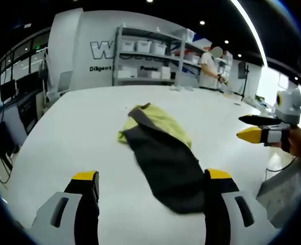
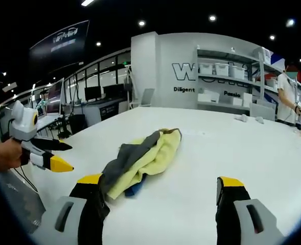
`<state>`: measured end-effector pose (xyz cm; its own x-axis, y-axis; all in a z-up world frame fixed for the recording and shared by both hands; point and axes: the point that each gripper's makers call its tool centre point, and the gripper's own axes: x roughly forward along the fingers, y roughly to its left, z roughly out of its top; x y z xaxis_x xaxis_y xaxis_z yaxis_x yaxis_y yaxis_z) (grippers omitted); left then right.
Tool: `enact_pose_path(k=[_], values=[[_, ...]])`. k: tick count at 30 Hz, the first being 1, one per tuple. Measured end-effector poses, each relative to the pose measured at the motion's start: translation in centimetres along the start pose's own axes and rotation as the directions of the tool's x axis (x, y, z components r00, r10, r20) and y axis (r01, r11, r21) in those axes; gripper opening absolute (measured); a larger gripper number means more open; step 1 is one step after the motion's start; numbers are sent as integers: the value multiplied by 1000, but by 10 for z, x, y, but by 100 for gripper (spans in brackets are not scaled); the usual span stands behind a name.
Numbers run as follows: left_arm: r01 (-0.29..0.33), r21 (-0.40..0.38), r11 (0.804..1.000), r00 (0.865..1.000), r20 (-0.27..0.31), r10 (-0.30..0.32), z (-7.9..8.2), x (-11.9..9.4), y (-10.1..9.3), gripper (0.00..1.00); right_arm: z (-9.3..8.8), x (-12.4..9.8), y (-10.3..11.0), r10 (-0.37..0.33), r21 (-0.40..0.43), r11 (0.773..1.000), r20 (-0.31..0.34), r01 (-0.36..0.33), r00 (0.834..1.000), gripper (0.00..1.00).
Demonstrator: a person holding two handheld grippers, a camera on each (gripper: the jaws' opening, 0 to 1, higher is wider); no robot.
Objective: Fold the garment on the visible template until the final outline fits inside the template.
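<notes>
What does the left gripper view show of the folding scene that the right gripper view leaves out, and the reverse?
Left gripper view: the garment mostly dark, the right tongs at the right edge. Right gripper view: its yellow side, a blue bit underneath, the left tongs at left. Both: white table, shelves, a standing person.

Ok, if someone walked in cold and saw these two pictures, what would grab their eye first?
Probably the crumpled yellow and dark grey garment lying in a heap in the middle of the big white table. Next, the yellow-tipped jaws of the left gripper and right gripper, both open on either side of it. Behind, a person stands by shelves of white bins.
</notes>
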<state>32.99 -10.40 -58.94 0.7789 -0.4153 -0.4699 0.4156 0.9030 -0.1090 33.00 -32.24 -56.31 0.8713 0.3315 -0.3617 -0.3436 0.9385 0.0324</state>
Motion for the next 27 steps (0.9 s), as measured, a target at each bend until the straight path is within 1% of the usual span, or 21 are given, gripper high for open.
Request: enact_pose_path(k=[15,27], values=[[20,25,1000,1000,-17,-19,-3,2,-6,76,1,0,-1,-3,-1,1000,5,3,1000,91],[37,35,999,999,-26,-36,-5,2,-10,74,-1,0,-1,-6,-4,1000,-8,6,1000,90]])
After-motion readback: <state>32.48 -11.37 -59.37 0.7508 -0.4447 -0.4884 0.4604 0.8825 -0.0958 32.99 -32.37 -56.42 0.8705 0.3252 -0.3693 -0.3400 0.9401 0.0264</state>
